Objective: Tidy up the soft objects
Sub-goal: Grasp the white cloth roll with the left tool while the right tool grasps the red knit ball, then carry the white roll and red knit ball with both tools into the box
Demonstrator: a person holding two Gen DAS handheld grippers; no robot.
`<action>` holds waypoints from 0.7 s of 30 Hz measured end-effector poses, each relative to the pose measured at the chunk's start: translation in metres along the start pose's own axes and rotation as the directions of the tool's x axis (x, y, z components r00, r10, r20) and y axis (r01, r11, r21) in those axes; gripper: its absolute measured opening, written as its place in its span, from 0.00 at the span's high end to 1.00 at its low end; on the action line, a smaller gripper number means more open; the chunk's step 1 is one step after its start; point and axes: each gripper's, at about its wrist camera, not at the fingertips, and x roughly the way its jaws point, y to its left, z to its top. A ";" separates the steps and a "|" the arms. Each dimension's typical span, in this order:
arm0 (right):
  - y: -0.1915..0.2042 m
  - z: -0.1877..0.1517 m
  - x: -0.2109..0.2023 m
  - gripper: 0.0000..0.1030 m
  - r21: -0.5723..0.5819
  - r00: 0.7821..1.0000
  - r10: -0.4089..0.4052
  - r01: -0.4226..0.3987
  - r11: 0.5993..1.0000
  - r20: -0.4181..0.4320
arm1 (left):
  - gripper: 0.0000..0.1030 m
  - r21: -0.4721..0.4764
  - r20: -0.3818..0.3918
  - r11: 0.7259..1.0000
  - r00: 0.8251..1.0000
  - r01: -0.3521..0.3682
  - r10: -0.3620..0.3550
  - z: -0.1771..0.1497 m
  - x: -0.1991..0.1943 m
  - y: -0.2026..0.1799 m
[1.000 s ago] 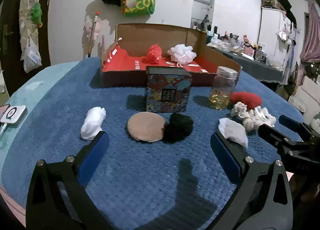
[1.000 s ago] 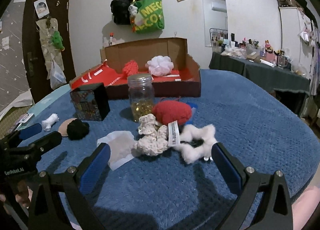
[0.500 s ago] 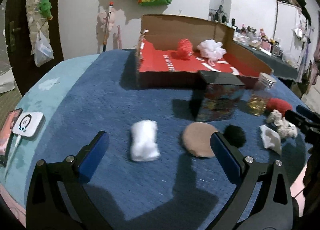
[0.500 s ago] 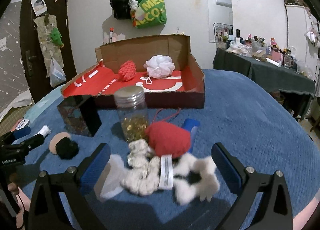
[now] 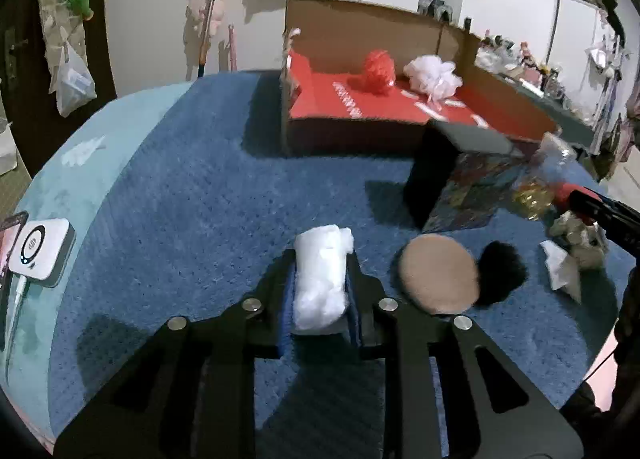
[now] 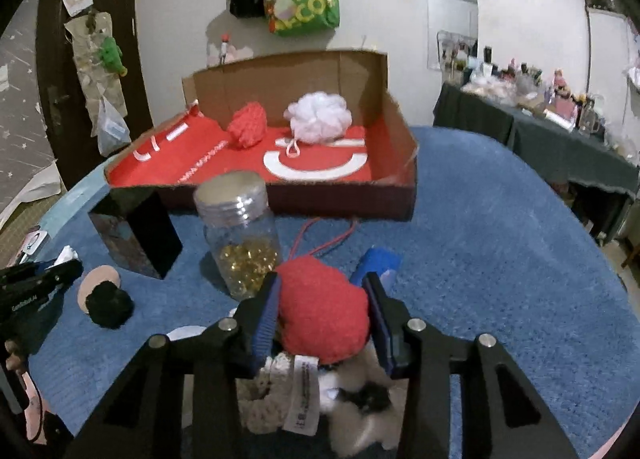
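Note:
My left gripper [image 5: 318, 263] is shut on a white cotton wad [image 5: 321, 277] on the blue cloth. My right gripper [image 6: 322, 283] is shut on a red knitted heart [image 6: 323, 315], above a cream knitted piece [image 6: 266, 399] and a white fluffy star [image 6: 356, 419]. The open cardboard box [image 6: 400, 151] with a red floor holds a red knitted ball [image 6: 248, 125] and a white mesh pouf [image 6: 319, 117]; it also shows in the left wrist view [image 5: 352, 139]. A tan puff [image 5: 439, 273] and a black pompom [image 5: 501, 271] lie right of the left gripper.
A dark patterned tin [image 6: 136, 235] and a glass jar [image 6: 240, 231] of golden beads stand before the box. A white tissue [image 5: 562, 273] lies at the right. A white device [image 5: 38, 253] sits at the table's left edge. A blue item [image 6: 376, 265] lies behind the heart.
Both grippers were open and have moved forward and closed. The left one has taken hold of the white cotton wad, the right one the red knitted heart.

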 end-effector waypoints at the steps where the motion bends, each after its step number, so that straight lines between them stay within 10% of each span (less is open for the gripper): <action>1: 0.000 0.000 -0.006 0.57 0.001 1.000 -0.008 0.008 1.000 0.020 | 0.81 0.001 0.007 1.000 1.000 0.002 -0.002 0.000 -0.002 -0.001; 21: 0.036 -0.022 -0.067 0.57 0.010 0.978 0.055 -0.058 0.998 0.204 | 0.81 0.160 0.091 0.962 0.967 0.221 -0.238 0.007 -0.045 -0.089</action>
